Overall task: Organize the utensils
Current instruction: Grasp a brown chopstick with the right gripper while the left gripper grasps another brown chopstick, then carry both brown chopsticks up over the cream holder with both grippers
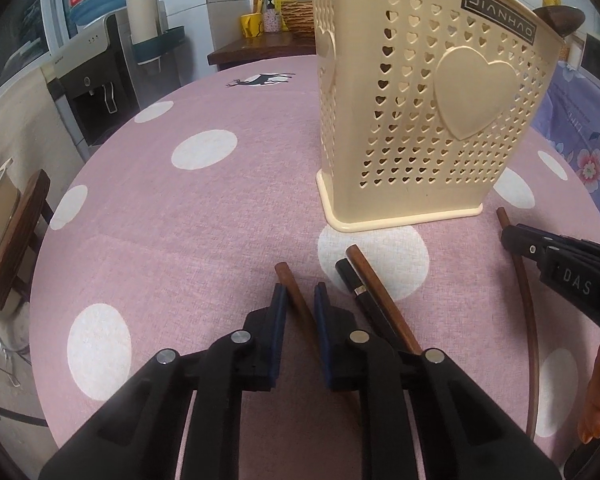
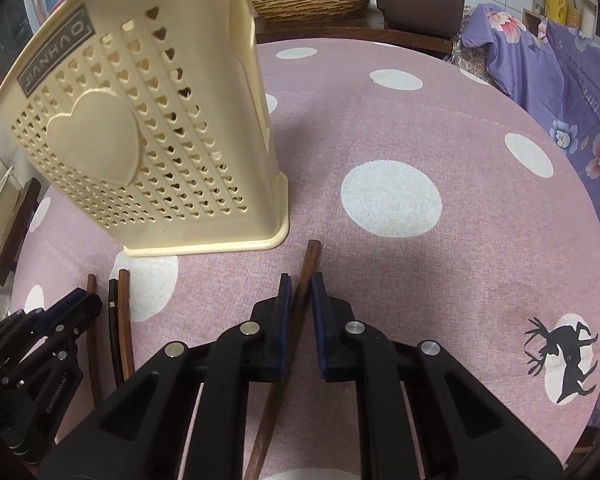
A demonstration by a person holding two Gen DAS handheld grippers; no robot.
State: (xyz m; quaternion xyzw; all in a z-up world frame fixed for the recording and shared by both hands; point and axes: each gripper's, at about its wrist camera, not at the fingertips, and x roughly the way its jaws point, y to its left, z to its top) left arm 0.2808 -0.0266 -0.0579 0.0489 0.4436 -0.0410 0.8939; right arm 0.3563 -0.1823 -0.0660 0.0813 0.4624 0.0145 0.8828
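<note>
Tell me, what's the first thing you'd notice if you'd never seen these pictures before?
The tall cream holder full of little heart holes, standing on the pink tablecloth with big white dots. Right in front of it, the left gripper and the right gripper each pinch one brown chopstick. Two more chopsticks, one black, lie between them.

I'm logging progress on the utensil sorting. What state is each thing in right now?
Left tongs: shut on a brown wooden chopstick.
Right tongs: shut on another brown wooden chopstick.
Black chopstick and third brown chopstick: lying loose on the cloth.
Cream perforated plastic utensil holder: upright on the pink dotted tablecloth.
</note>
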